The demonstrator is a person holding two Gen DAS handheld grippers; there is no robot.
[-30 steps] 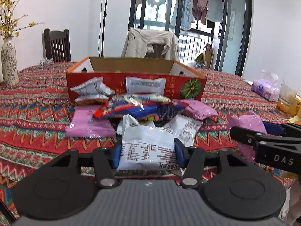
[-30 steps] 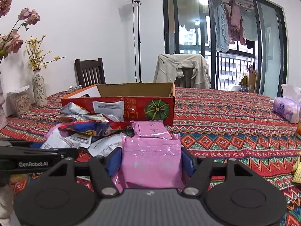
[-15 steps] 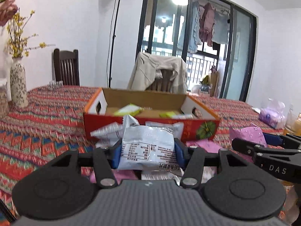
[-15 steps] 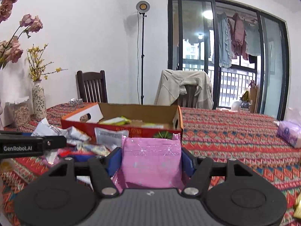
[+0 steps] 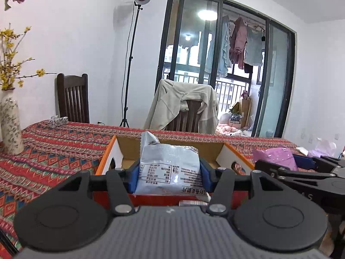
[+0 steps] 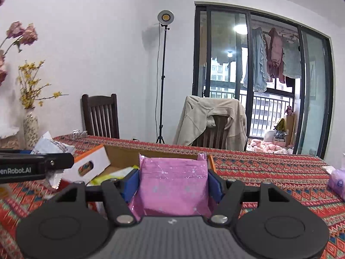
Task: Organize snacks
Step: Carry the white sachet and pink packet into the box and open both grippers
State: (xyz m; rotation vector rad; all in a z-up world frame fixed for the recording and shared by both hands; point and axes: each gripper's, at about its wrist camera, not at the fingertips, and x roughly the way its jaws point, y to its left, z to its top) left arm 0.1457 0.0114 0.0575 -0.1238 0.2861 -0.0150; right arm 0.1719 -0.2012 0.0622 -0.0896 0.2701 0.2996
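Above the cardboard box [image 5: 217, 151], left gripper [image 5: 169, 176] clamps a crinkly white packet [image 5: 168, 164], right gripper [image 6: 172, 185] a glossy pink pouch [image 6: 173, 183].

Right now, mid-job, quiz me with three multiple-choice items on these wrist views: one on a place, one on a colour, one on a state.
1. Where is the cardboard box relative to the left gripper?
A. directly ahead, beyond the fingers
B. behind the chairs
C. on the floor

2. What colour is the packet in the right gripper?
A. green
B. pink
C. black

3. What state is the left gripper in?
A. fingers wide apart, nothing between them
B. out of view
C. shut on the white snack packet

Answers: 1 A, the box's open top shows just past the fingers; 2 B, the pink snack packet fills the gap between the fingers; 3 C, both blue pads press the packet's sides.
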